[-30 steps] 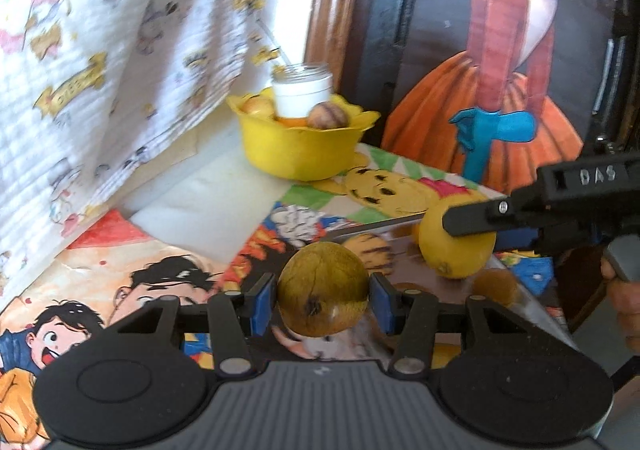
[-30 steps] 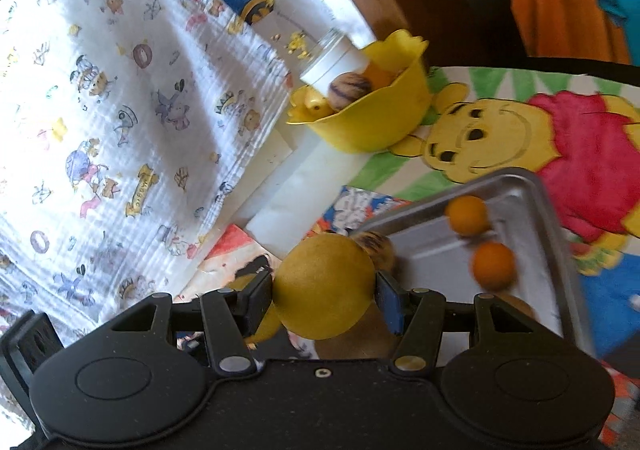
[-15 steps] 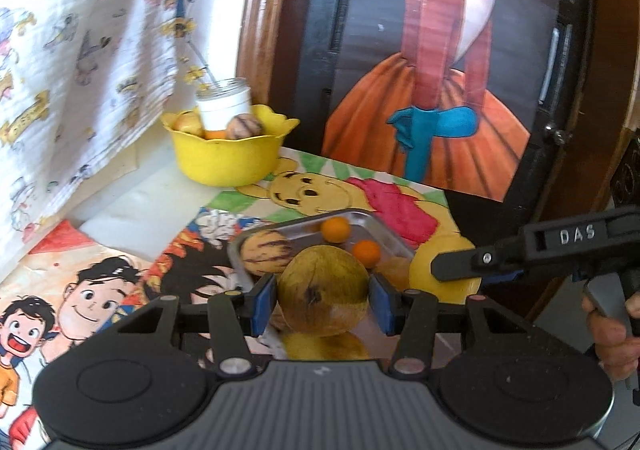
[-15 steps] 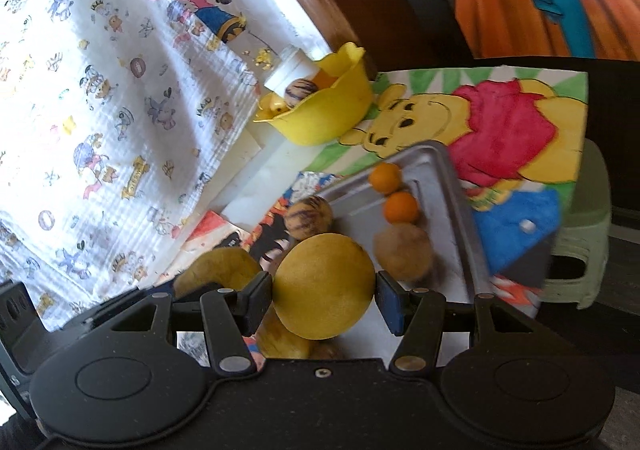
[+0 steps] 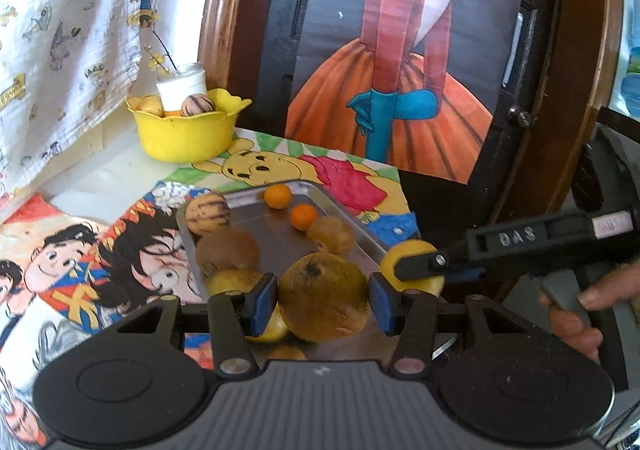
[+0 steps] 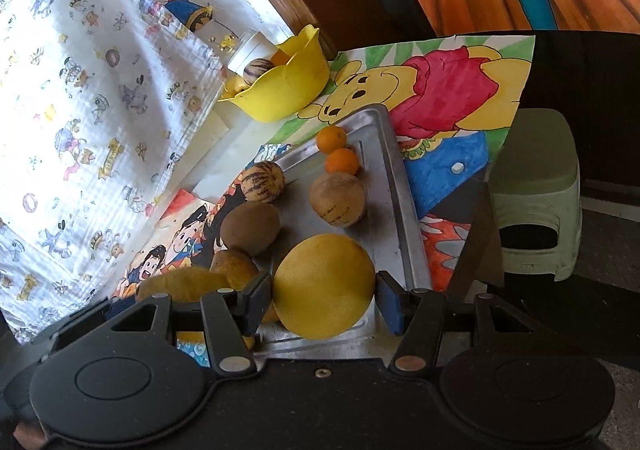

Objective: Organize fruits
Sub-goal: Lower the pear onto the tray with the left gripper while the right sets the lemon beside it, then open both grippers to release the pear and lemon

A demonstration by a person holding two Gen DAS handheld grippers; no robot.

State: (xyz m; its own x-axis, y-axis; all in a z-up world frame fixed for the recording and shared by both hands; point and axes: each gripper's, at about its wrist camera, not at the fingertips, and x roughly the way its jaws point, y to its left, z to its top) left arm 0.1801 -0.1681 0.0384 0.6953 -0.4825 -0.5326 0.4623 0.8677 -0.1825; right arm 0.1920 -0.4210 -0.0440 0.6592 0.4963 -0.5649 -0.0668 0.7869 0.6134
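Observation:
My left gripper [image 5: 323, 300] is shut on a brownish-green round fruit [image 5: 322, 296], held over the near end of a metal tray [image 5: 280, 240]. My right gripper [image 6: 322, 296] is shut on a round yellow fruit [image 6: 324, 284], above the same tray [image 6: 394, 202]. In the left wrist view the right gripper [image 5: 416, 268] and its yellow fruit [image 5: 390, 256] hang at the tray's right edge. On the tray lie two small oranges [image 6: 336, 148], a striped fruit [image 6: 262, 182], a brown fruit [image 6: 250, 228] and a tan fruit [image 6: 338, 198]. A yellow bowl [image 5: 184, 134] with fruit stands at the back.
A white jar [image 5: 182, 90] sits in the yellow bowl. Cartoon posters [image 5: 80, 258] cover the table. A printed cloth [image 6: 80, 90] hangs on the left. A framed painting [image 5: 400, 50] stands behind. A green stool [image 6: 536, 190] is beside the table at right. A hand [image 5: 580, 314] holds the right gripper.
Both grippers have drawn back from the yellow bowl with their fruits still gripped. The tray and its fruits have come fully into view beneath them.

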